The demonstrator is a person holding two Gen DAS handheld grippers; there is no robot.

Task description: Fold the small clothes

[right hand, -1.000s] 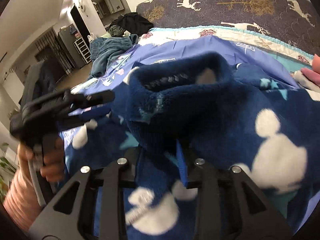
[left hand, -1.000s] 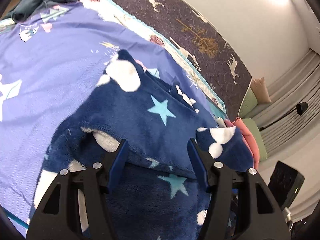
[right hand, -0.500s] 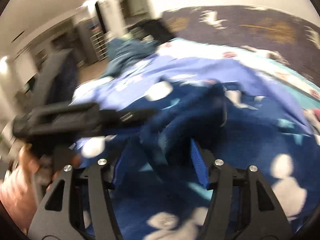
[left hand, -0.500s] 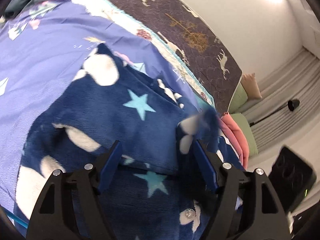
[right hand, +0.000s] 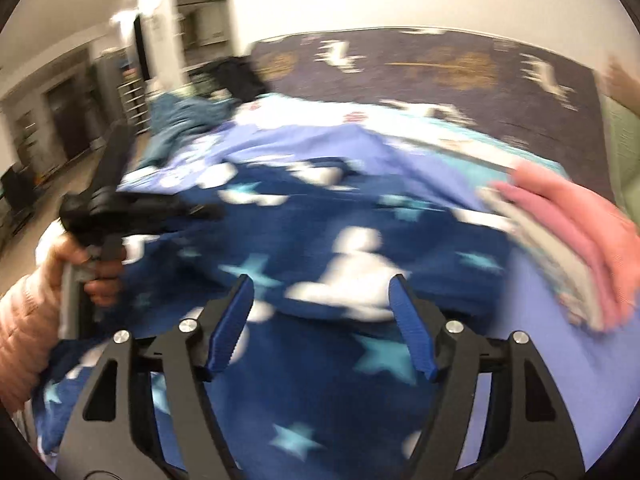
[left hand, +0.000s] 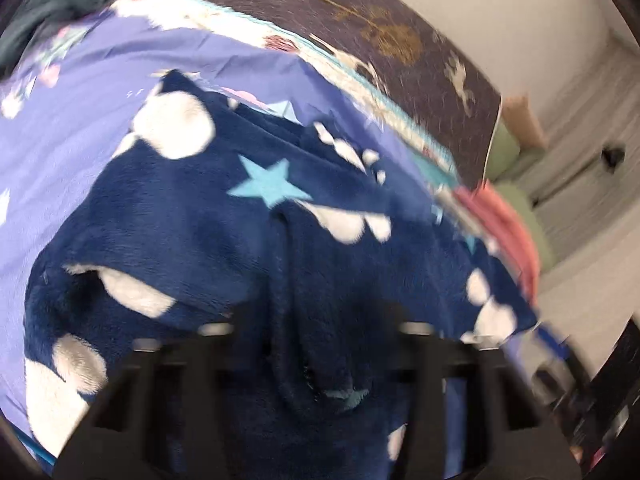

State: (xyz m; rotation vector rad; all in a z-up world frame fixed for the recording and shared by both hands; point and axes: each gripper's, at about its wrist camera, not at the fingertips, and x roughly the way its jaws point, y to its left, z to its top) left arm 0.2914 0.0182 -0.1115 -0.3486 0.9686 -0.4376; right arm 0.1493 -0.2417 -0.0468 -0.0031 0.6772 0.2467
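A navy fleece garment [left hand: 192, 216] with white shapes and light blue stars lies spread on the purple bed sheet [left hand: 80, 92]. In the left wrist view a raised fold of it runs between the jaws of my left gripper [left hand: 320, 340], which are closing on it; the fleece hides the fingertips. The right wrist view shows the same garment [right hand: 320, 220] below my right gripper [right hand: 322, 320], whose jaws are opening with nothing between the blue pads [right hand: 232, 328]. A hand holds the left gripper [right hand: 200, 212] at the garment's left side.
A pile of folded clothes with a pink top layer [right hand: 580, 220] lies at the right of the bed. A teal garment [right hand: 180, 120] is heaped at the far left. A dark deer-patterned cover [left hand: 400, 20] runs along the wall side.
My right gripper let go of the fleece fold, opened and pulled back over the garment. My left gripper went from open above the fleece to closing on a raised fold.
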